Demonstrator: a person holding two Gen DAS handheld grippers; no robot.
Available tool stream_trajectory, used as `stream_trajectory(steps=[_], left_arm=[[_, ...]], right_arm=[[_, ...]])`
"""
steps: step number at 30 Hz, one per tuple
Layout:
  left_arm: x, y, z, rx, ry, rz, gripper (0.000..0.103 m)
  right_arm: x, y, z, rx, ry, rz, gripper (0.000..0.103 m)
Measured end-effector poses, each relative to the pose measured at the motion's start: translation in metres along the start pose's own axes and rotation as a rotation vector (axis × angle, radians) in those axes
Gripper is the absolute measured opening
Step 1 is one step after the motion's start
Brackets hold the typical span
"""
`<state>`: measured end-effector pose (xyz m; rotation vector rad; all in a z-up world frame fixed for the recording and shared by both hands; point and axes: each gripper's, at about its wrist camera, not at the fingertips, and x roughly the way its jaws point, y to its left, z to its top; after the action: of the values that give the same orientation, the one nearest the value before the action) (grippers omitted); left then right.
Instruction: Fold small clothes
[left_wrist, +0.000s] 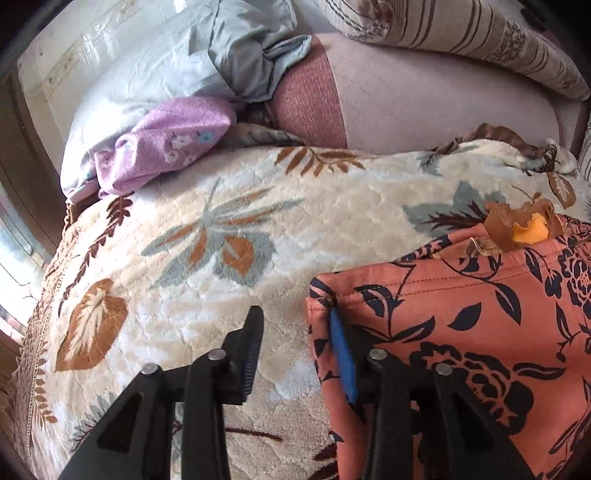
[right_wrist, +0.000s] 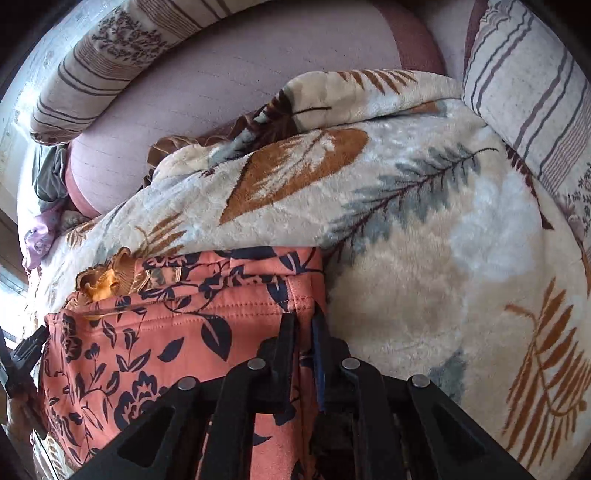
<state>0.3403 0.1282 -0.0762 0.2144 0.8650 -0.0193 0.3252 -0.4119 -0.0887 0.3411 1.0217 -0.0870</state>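
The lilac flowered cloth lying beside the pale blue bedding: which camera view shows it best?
The left wrist view shows it best: the lilac flowered cloth lies in plain sight at upper left, against the pale blue bedding, with its small flower print readable. The right wrist view catches only a small lilac scrap at its far left edge, dim and distorted.

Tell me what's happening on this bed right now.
A person is folding a salmon floral garment on a leaf-patterned blanket, a gripper in each hand. The right gripper is shut on the garment's right edge. The left gripper stands open at the left corner, one finger against the cloth and not pinching it. A lilac garment lies off to the side.
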Motion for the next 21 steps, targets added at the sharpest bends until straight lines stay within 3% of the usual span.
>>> stream_trajectory(steps=[1, 4, 6, 7, 8, 13, 17, 19, 21], left_arm=[[-0.007, 0.006, 0.0, -0.017, -0.015, 0.008, 0.051], [-0.032, 0.032, -0.005, -0.107, -0.039, 0.019, 0.051], [-0.053, 0.051, -0.015, -0.183, -0.055, 0.006, 0.051], [-0.064, 0.058, -0.023, -0.224, -0.06, -0.016, 0.053], [-0.075, 0.064, -0.033, -0.263, -0.063, -0.049, 0.055], [-0.123, 0.057, -0.105, -0.448, -0.021, -0.229, 0.062], [-0.135, 0.019, -0.141, -0.508, 0.029, -0.332, 0.064], [-0.13, -0.002, -0.141, -0.461, 0.037, -0.34, 0.064], [-0.118, -0.017, -0.135, -0.425, 0.037, -0.277, 0.065]], right_arm=[[-0.006, -0.002, -0.004, 0.01, -0.018, 0.006, 0.015], [-0.034, -0.013, -0.013, 0.048, -0.067, -0.006, 0.027], [-0.059, -0.025, -0.023, 0.098, -0.108, 0.008, 0.056], [-0.073, -0.032, -0.031, 0.132, -0.13, 0.016, 0.086], [-0.088, -0.04, -0.04, 0.171, -0.158, 0.044, 0.091], [-0.143, -0.064, -0.125, 0.359, -0.198, 0.274, 0.092], [-0.126, -0.058, -0.196, 0.487, -0.066, 0.379, 0.092], [-0.103, -0.052, -0.203, 0.52, -0.024, 0.39, 0.093], [-0.086, -0.049, -0.193, 0.548, -0.064, 0.405, 0.093]])
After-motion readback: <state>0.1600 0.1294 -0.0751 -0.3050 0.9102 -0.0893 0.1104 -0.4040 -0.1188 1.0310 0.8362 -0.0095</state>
